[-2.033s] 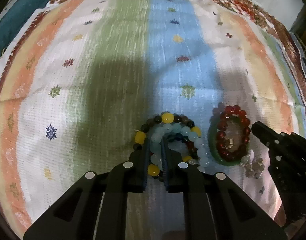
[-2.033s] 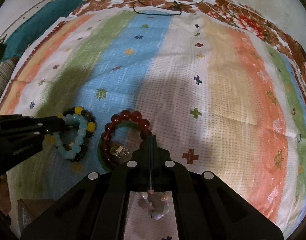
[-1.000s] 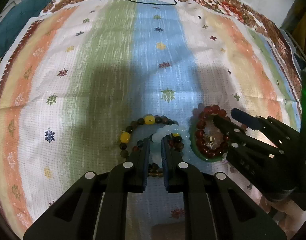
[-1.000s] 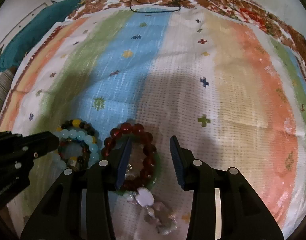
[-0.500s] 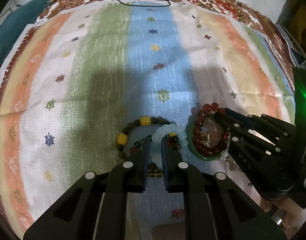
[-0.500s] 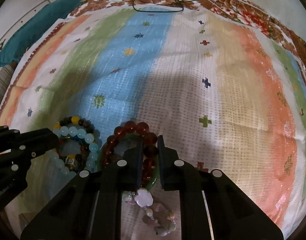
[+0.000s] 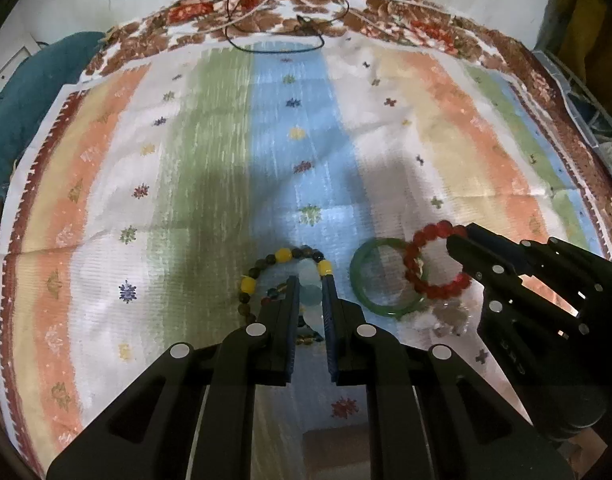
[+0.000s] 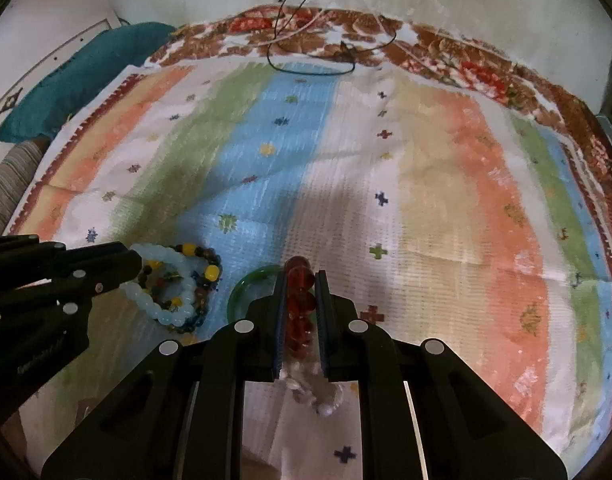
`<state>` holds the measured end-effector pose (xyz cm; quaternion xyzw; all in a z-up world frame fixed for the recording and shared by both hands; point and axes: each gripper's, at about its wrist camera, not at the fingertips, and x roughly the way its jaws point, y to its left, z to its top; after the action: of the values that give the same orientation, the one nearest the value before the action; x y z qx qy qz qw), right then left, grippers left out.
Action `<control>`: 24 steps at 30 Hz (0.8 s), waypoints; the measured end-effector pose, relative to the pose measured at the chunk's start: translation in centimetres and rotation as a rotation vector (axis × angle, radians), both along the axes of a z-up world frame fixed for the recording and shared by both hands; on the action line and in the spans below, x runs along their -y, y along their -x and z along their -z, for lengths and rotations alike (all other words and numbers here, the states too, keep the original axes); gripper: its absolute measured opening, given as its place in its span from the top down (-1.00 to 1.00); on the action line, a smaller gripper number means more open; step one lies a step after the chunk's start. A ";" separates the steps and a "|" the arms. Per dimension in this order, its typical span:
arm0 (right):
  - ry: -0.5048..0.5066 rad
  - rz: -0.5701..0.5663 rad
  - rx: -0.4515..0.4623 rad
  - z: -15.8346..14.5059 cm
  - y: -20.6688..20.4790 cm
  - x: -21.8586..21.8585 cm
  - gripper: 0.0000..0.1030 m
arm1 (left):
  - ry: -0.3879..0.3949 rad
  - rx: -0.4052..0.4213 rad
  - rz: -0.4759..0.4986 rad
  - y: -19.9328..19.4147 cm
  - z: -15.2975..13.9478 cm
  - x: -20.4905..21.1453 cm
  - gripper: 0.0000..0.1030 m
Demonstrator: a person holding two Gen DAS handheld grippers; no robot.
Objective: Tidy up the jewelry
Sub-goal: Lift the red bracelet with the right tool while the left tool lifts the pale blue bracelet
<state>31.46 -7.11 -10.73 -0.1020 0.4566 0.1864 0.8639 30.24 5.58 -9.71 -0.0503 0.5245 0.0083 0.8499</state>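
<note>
my right gripper (image 8: 302, 300) has just closed on the red bead bracelet (image 8: 300, 304) and lifted it off the green bangle (image 7: 379, 280); my left gripper (image 7: 309, 300) pinches the pale blue bracelet (image 8: 166, 292). both can now be separated.

Both tongs angle steeply downward, the left tongs (image 7: 309, 295) clamped tight, the right tongs (image 8: 301, 296) likewise closed.

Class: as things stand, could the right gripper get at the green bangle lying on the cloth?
Probably not yet. The right gripper is shut on the red bracelet, so its jaws are full. The green bangle lies close by, partly under those red beads; it would have to set them down first.
</note>
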 end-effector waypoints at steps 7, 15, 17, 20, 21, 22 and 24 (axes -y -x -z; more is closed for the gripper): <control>-0.013 0.012 0.027 -1.6 1.3 0.8 0.73 | 0.005 0.037 0.005 1.4 -1.8 0.1 0.78; -0.046 0.009 0.052 -3.6 3.8 1.7 0.73 | 0.006 0.065 0.016 3.1 -3.4 0.5 0.78; -0.052 0.009 0.062 -3.9 4.2 1.8 0.73 | 0.007 0.078 0.016 3.6 -3.9 0.5 0.78; -0.053 0.005 0.084 -4.5 5.1 2.0 0.73 | 0.001 0.094 0.021 4.4 -4.5 0.7 0.78; -0.050 0.001 0.091 -4.7 5.4 2.1 0.72 | -0.003 0.099 0.024 4.6 -4.6 0.8 0.78; -0.051 0.000 0.095 -4.8 5.6 2.1 0.72 | -0.007 0.110 0.030 5.0 -4.8 0.9 0.78; -0.066 0.000 0.098 -5.1 6.0 2.4 0.73 | -0.013 0.120 0.036 5.5 -5.0 1.1 0.78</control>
<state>25.44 -9.53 -5.64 -0.0825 0.4075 0.1962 0.8880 24.77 4.53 -4.74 -0.0357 0.4735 -0.0067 0.8801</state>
